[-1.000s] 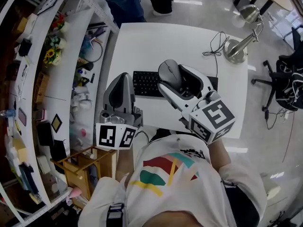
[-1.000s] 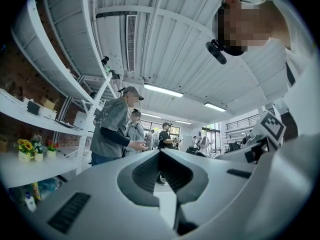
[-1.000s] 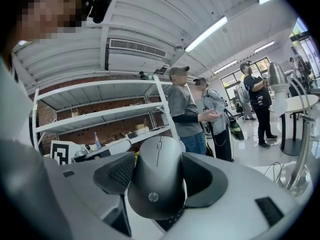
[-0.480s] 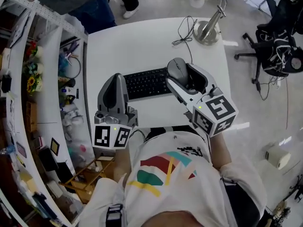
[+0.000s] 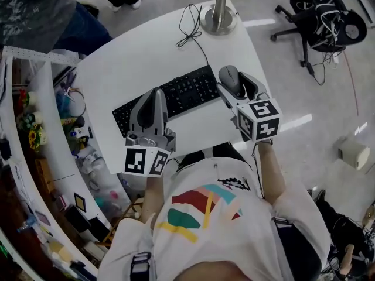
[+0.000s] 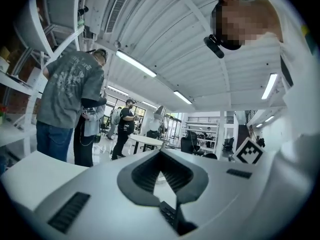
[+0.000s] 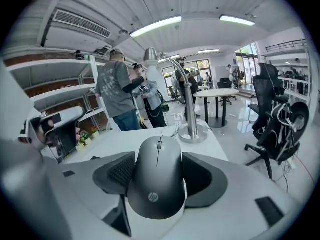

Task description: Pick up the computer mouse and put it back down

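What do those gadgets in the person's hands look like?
Both the left gripper and right gripper are pale grey plastic shells tapering to two jaws with dark ribbed pads. Each carries a white cube with black square markers. The person wears a white short-sleeved T-shirt with a colourful print.

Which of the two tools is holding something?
The right tool: its jaws clamp the mouse by its sides. The left tool is closed and empty.

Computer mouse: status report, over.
Left gripper shut, empty. Right gripper shut on dark grey computer mouse, over white table. Black keyboard close alongside; touchdown unconfirmed.
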The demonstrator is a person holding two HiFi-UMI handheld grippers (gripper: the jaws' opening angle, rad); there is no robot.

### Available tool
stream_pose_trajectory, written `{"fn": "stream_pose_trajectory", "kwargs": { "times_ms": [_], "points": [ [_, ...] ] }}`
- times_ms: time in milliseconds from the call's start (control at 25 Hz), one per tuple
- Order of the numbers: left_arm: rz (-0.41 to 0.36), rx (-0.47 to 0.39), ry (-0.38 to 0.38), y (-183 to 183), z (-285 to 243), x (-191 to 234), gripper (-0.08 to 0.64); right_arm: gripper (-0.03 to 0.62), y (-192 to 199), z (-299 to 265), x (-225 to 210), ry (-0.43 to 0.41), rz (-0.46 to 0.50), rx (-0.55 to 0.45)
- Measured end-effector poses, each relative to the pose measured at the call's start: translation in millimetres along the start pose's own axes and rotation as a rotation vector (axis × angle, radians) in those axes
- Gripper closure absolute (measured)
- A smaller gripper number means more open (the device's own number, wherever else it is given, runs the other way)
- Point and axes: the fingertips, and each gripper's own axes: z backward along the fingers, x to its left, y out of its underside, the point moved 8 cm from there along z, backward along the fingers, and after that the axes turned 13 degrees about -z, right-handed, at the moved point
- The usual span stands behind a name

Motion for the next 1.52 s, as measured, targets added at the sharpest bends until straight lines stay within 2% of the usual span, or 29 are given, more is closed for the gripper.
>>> {"fn": "stream_pose_trajectory", "kwargs": {
  "times_ms": [120, 320, 640, 1000, 1520],
  "points": [
    [0.017, 0.052, 0.052, 16.8, -11.6, -9.3, 0.514, 0.288, 14.0, -12.6, -29.4, 0.048, -0.037, 0.028],
    [0.030, 0.104, 0.112, 30.9, -26.1, -22.5, 0.514, 0.288, 29.0, -29.5, -68.9, 0.134, -0.016, 0.065],
    [0.034, 0.160, 0.162, 46.7, -39.4, -31.4, 0.514, 0.288, 48.5, -61.1, -110.3, 0.213, -0.020, 0.117],
    [0.036, 0.181, 0.161, 58.5, -39.1, -32.5, 0.514, 0.288, 58.6, -78.5, -117.3, 0.215, -0.001, 0.153],
    [0.051, 0.151, 0.123, 48.9, -23.3, -20.3, 0.514, 0.287, 63.1, -89.6, -109.6, 0.236, 0.038, 0.160]
  ]
}}
